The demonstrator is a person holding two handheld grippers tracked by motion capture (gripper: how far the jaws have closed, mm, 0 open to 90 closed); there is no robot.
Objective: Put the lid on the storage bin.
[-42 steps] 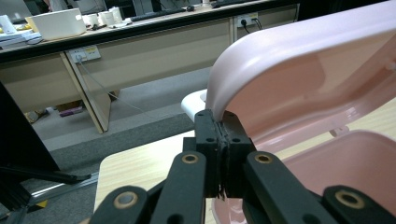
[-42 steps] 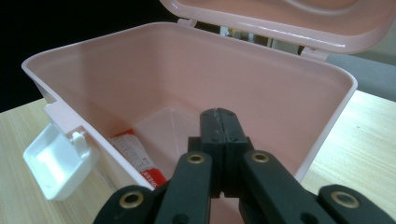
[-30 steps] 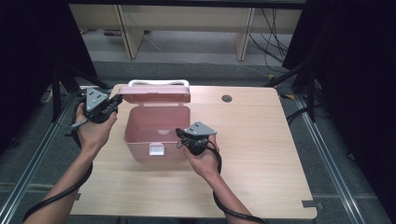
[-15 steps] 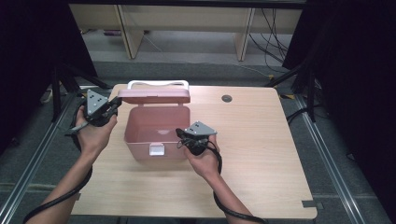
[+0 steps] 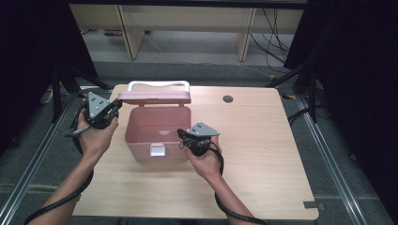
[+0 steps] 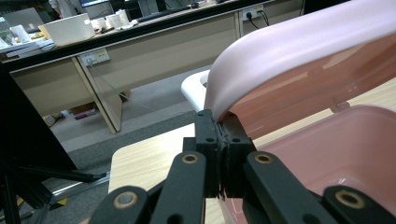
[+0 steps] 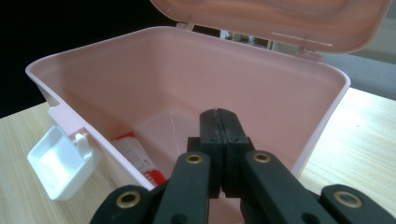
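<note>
A packet [image 7: 135, 158] at the bottom of the pink box [image 5: 157, 136] is seen from the right gripper view, and the white latch [image 7: 60, 161] hangs open on the box's front. In the left gripper view the left hand-held gripper [image 6: 219, 123] is pressed together on the edge of the raised lid [image 6: 299, 51]. The right hand-held gripper [image 7: 219, 114] is held pressed together, pinching nothing, at the box's near rim. One box and two grippers are counted. The box stands on a wooden surface [image 5: 263, 140]; desks are seen beyond.

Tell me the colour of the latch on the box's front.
White latch on the pink box; clearest in the right gripper view.
</note>
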